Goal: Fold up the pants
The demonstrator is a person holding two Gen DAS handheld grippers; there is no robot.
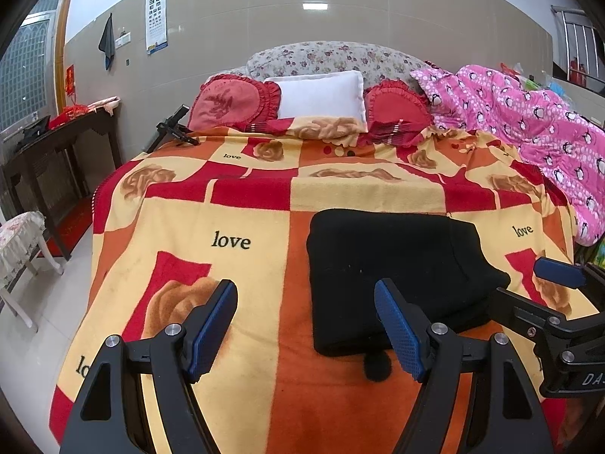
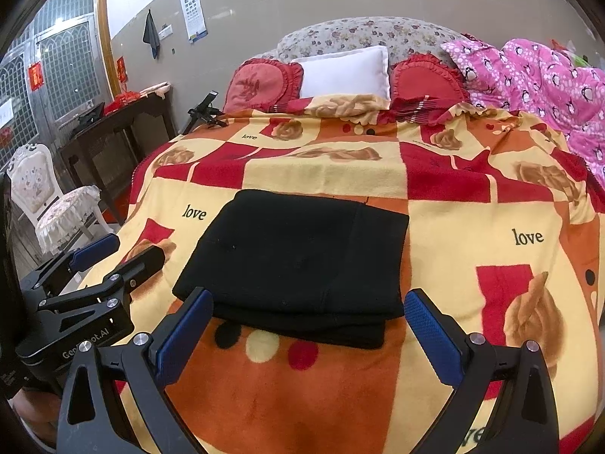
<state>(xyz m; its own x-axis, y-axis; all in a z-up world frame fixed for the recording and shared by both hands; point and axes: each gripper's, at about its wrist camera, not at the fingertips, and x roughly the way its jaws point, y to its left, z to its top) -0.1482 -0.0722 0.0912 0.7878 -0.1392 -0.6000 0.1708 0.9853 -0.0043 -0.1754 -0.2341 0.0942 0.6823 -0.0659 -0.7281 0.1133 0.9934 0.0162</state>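
Note:
Black pants (image 1: 397,280) lie folded into a flat rectangular stack on the patterned blanket; they also show in the right wrist view (image 2: 298,261). My left gripper (image 1: 306,325) is open and empty, held just in front of the stack's near left corner. My right gripper (image 2: 308,335) is open and empty, its jaws wide, just short of the stack's near edge. The right gripper also shows at the right edge of the left wrist view (image 1: 548,302), and the left gripper shows at the left of the right wrist view (image 2: 109,261).
The bed carries an orange, red and cream blanket (image 1: 234,234) with "love" printed on it. Red and white pillows (image 1: 321,94) lie at the head. A pink quilt (image 1: 529,121) is piled at the right. A dark side table (image 1: 56,143) and a white chair (image 2: 49,196) stand on the left.

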